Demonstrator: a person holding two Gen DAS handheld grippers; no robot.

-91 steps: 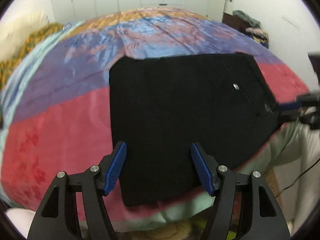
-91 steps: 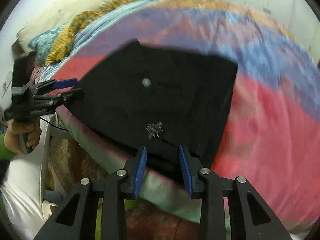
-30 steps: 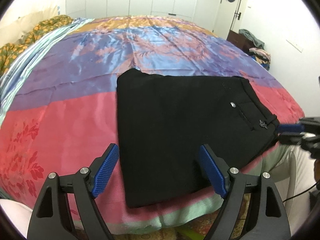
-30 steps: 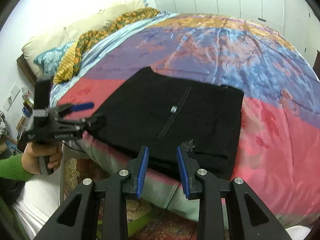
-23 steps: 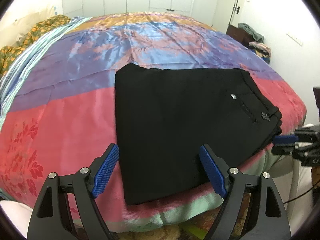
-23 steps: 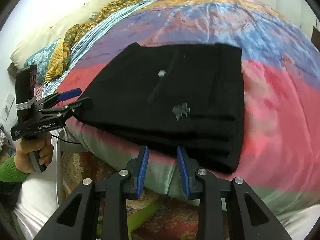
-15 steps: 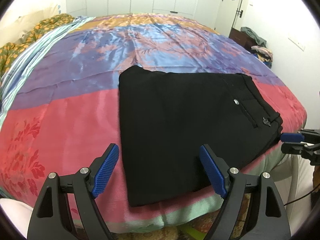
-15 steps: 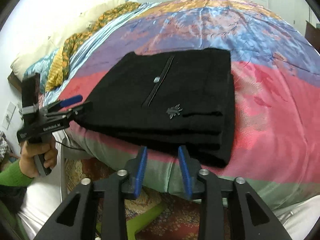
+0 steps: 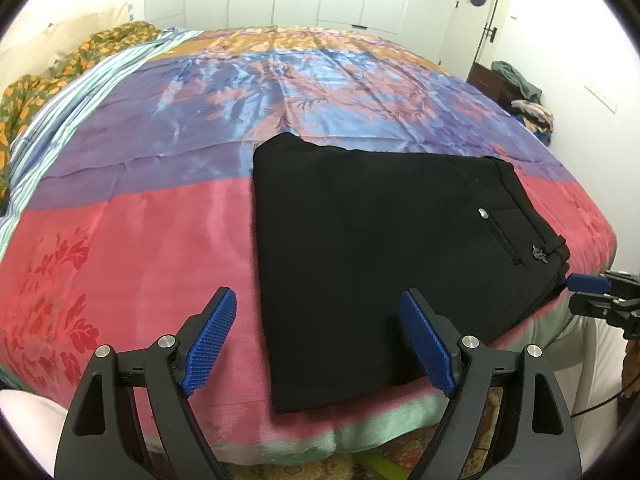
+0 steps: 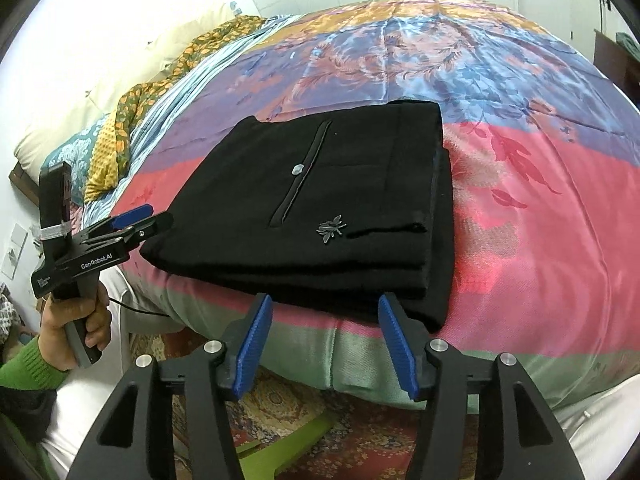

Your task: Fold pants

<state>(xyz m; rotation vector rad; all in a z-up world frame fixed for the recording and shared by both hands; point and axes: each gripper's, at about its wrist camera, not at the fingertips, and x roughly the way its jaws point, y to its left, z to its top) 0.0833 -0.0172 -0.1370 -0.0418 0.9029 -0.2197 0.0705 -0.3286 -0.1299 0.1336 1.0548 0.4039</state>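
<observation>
Pants (image 10: pixel 320 208), black, lie folded into a thick rectangular stack near the front edge of a bed, flat on a satin bedspread (image 10: pixel 540 208) banded in pink, purple, blue and gold with a leaf pattern. The top layer shows a narrow slit pocket with a small silver button (image 10: pixel 297 168) and a silver insect-shaped emblem (image 10: pixel 331 229) below it. Several folded layers show along the near edge, and the right side hangs slightly past the layers below.

The right gripper (image 10: pixel 326 340) hovers just in front of the stack's near edge; its blue-padded jaws have just been opening and stand apart with nothing between them. The left gripper (image 9: pixel 320 340) hovers over the stack's other end, jaws spread wide, clear of the cloth. A hand (image 10: pixel 76 320) in a green sleeve (image 10: pixel 28 368) grips its handle. Pillows (image 10: pixel 132 80) lie at the bed's head.
</observation>
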